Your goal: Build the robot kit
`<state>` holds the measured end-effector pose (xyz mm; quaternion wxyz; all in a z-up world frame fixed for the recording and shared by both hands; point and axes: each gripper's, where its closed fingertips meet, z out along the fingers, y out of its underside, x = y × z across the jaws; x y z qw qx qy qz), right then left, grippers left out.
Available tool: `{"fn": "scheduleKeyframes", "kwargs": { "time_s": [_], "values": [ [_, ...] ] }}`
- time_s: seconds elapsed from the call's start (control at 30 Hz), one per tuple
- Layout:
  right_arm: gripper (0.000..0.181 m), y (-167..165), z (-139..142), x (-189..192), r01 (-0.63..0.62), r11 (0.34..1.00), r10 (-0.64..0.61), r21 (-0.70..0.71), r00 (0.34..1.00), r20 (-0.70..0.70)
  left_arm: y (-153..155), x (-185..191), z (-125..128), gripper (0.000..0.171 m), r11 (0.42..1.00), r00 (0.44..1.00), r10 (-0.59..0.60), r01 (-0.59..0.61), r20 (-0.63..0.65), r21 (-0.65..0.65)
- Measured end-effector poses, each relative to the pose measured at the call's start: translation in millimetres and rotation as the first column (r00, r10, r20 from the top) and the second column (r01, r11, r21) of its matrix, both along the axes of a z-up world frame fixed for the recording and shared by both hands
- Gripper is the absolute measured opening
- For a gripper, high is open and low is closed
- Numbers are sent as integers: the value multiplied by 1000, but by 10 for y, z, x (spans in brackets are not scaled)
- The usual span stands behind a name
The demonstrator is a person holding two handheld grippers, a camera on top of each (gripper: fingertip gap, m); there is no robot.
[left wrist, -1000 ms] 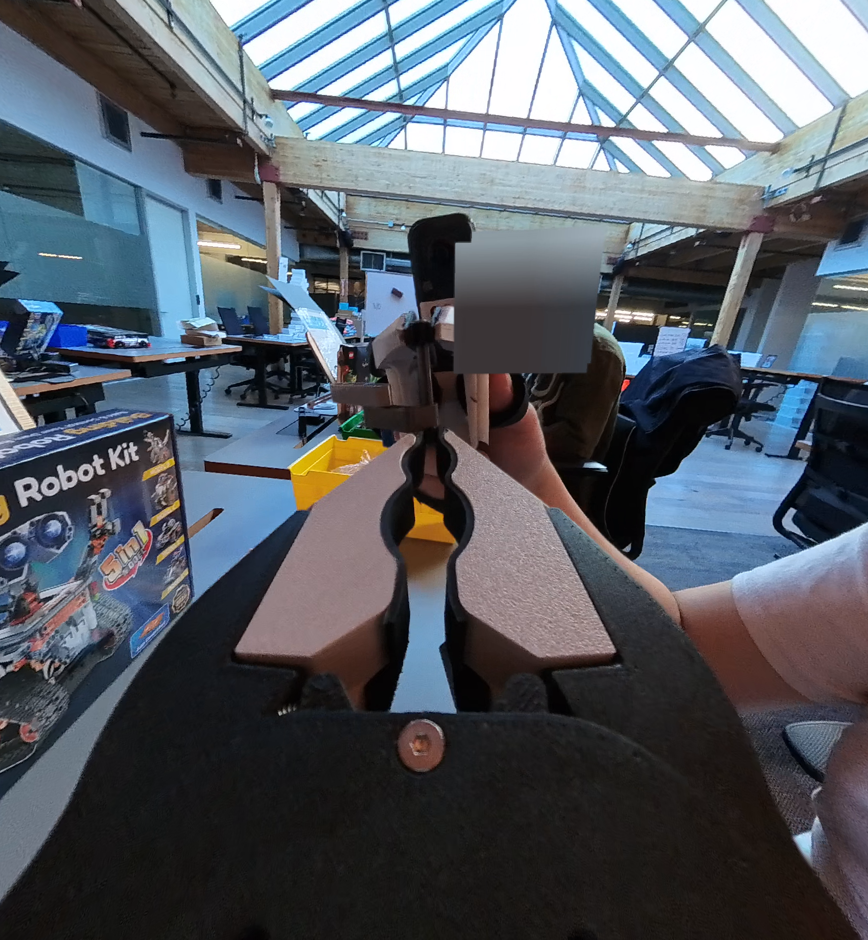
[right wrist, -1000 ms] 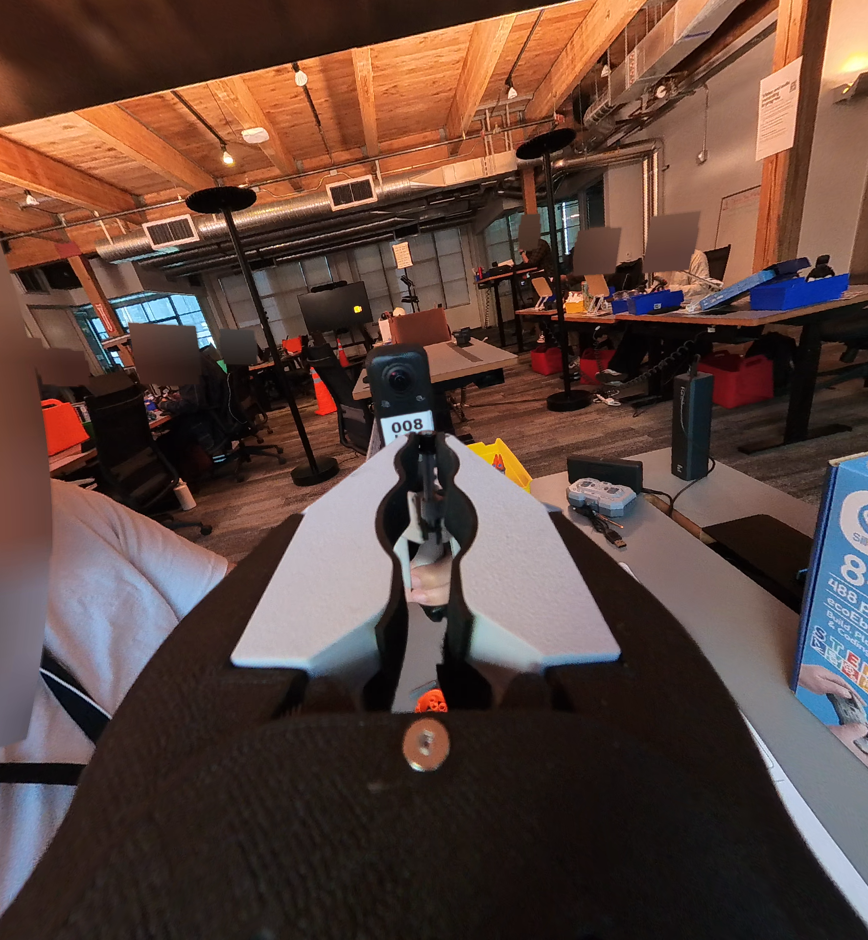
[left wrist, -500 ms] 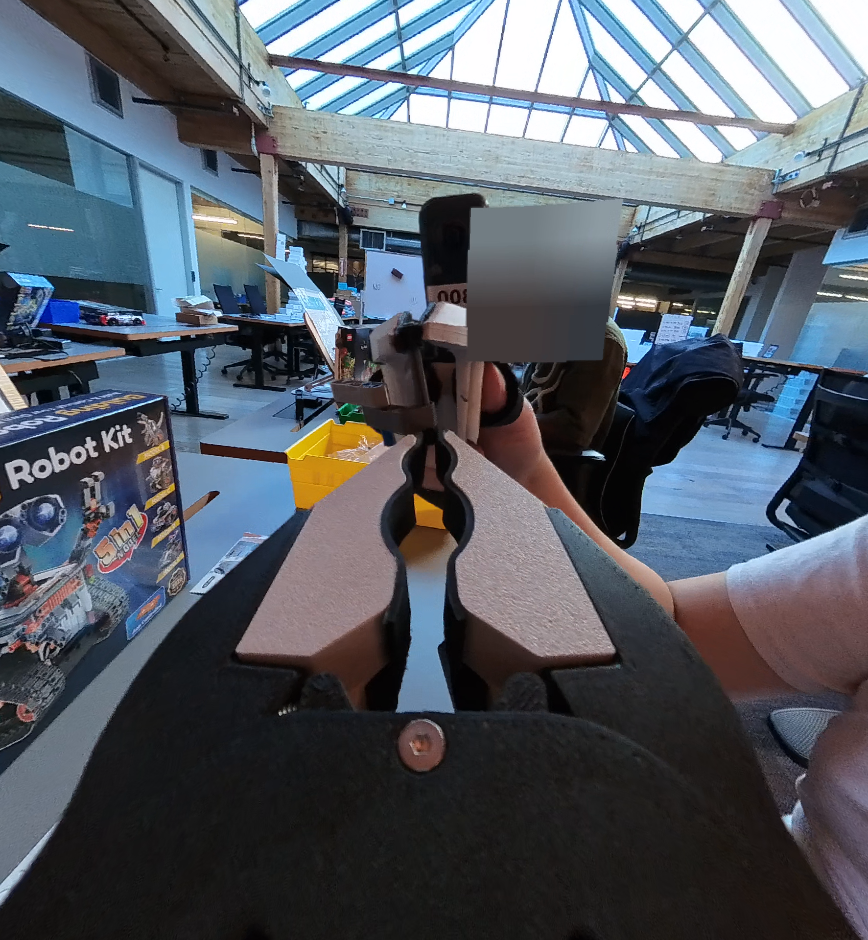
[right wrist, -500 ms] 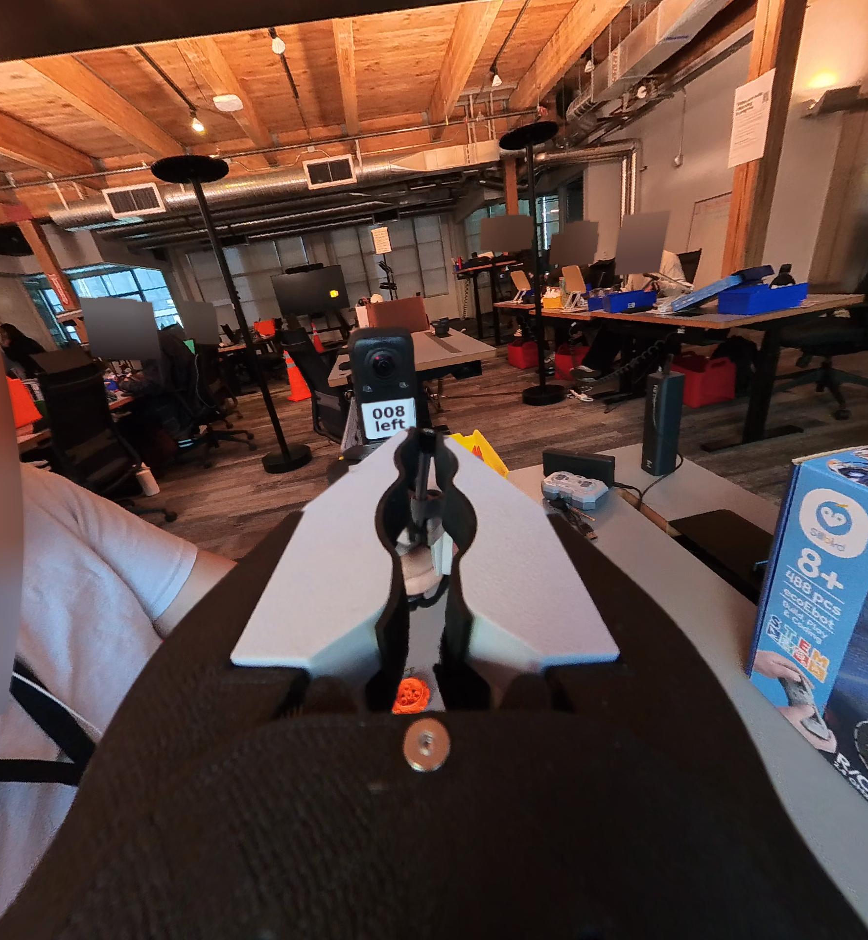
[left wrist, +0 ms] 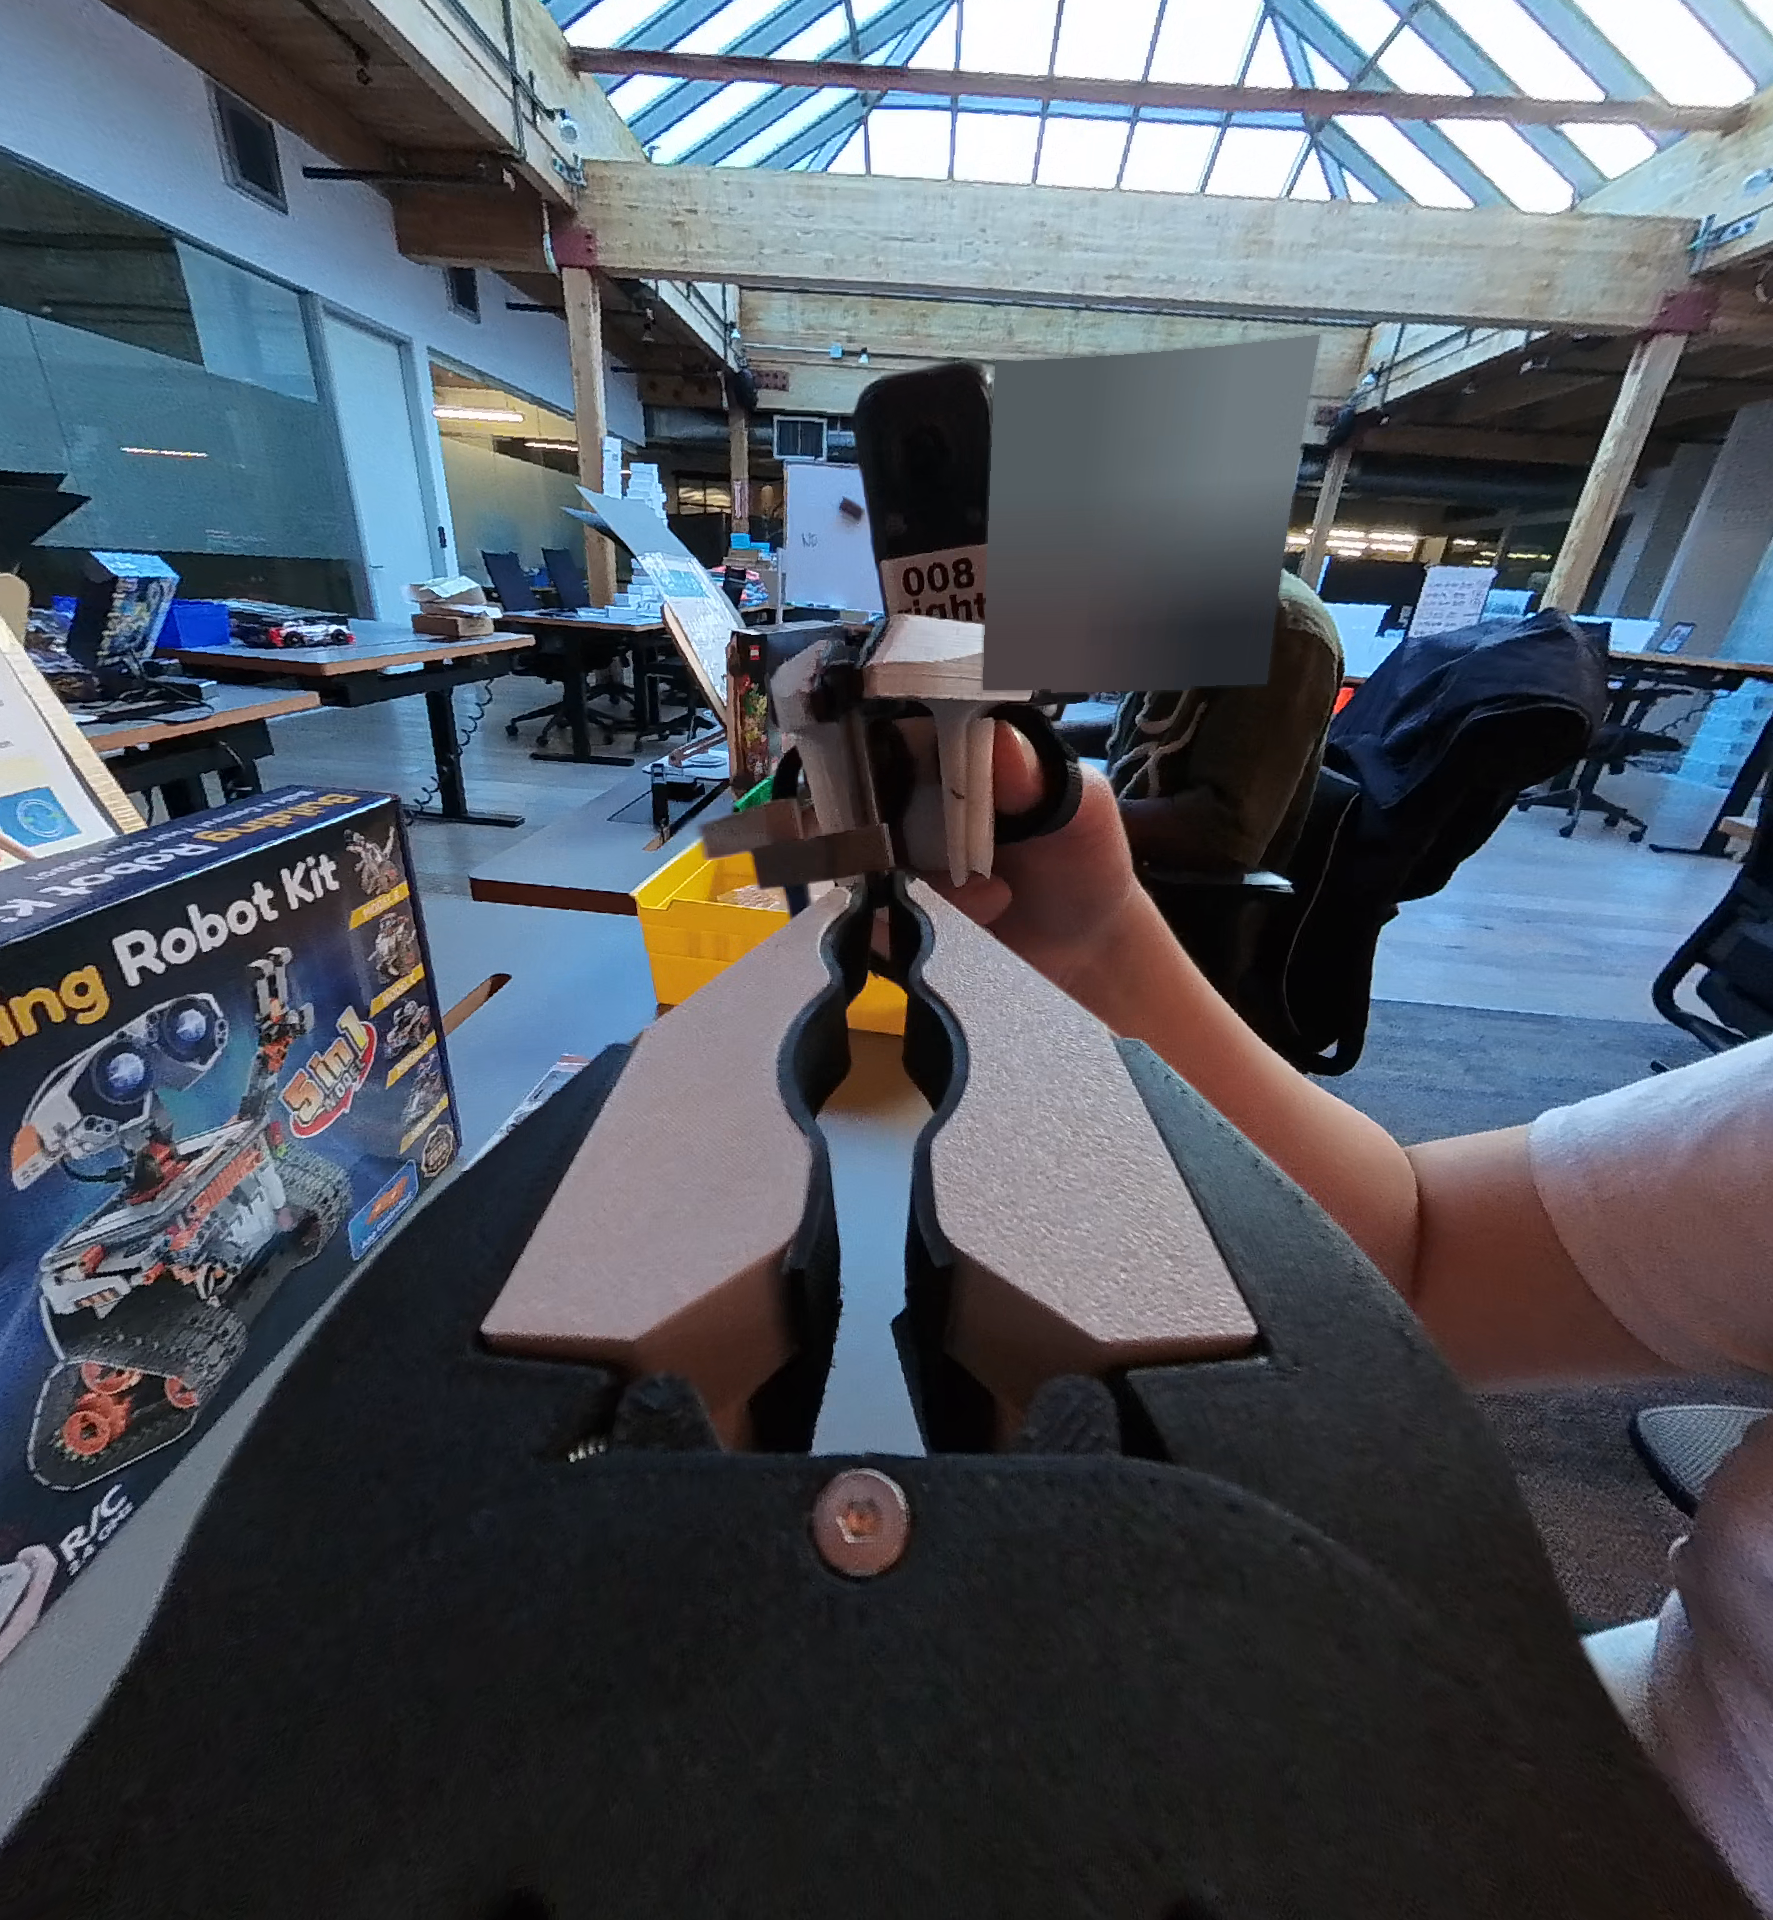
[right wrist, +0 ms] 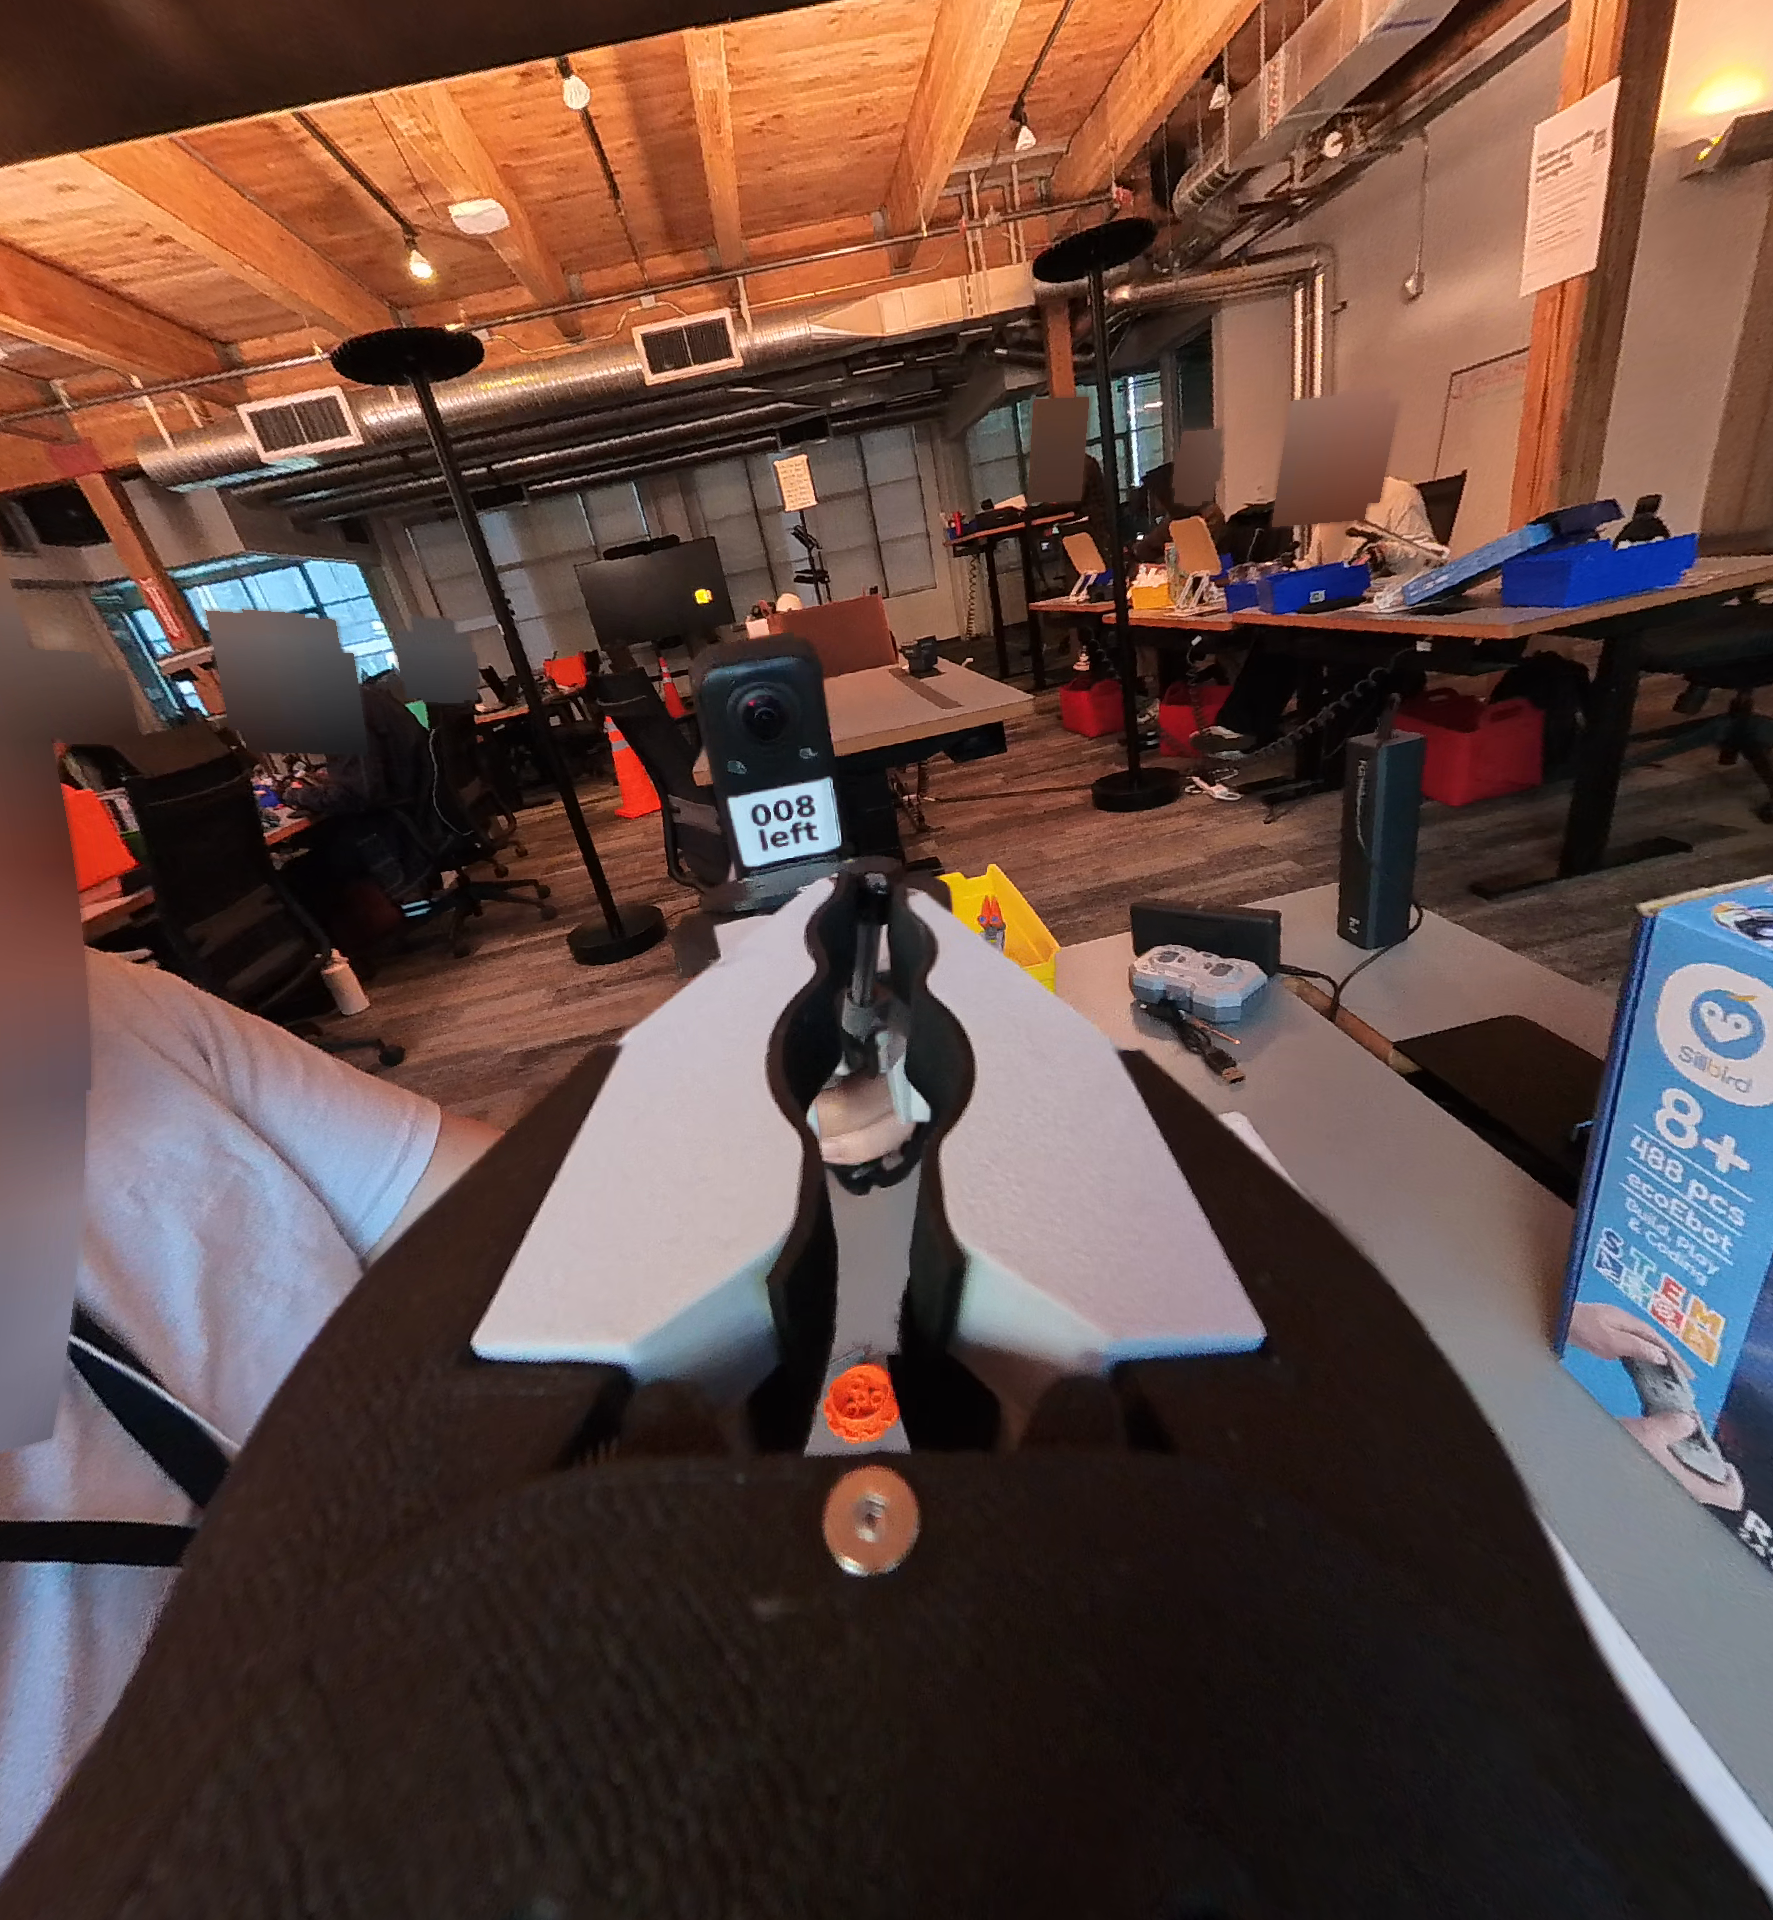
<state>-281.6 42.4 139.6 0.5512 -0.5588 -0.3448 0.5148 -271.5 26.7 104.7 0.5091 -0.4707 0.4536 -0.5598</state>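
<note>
My left gripper has brown fingers closed together above a grey table. A thin black piece shows just behind its tips; I cannot tell whether it is gripped. My right gripper has pale grey fingers shut on a thin dark rod. The two grippers face each other almost tip to tip. The right one shows in the left wrist view, the left one with its camera in the right wrist view. A small orange gear lies on the table below the right fingers.
A robot kit box stands on the table, also in the right wrist view. A yellow bin sits behind the grippers. A grey remote, cable and dark upright block lie farther off. The person's arm is at the right. My left and right fingertips are right by each other.
Both grippers have sunk a little and tilted, staying tip to tip. The kit box has shifted in both views, and the orange gear now shows more fully. Both stay shut.
</note>
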Motion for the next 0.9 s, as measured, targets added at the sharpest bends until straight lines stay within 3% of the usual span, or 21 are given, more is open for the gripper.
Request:
{"fn": "scheduleKeyframes", "kwargs": {
  "time_s": [0.37, 0.73, 0.9],
  "values": [
    [5, 28, -10, 9, -11, 1000, 10, -17, 1000, -27, 49, -27, 4, 0, 999, 999, 38, -38, -8, -7],
    [5, -51, 103, -32, -47, 996, 54, 72, 993, -102, -9, -48, 84, 0, 1000, 1000, 23, -23, 19, 12],
    [22, -64, 205, 6, -3, 986, 27, 168, 989, -143, -18, -116, 129, 1, 1000, 999, -8, 8, 39, -17]
  ]
}}
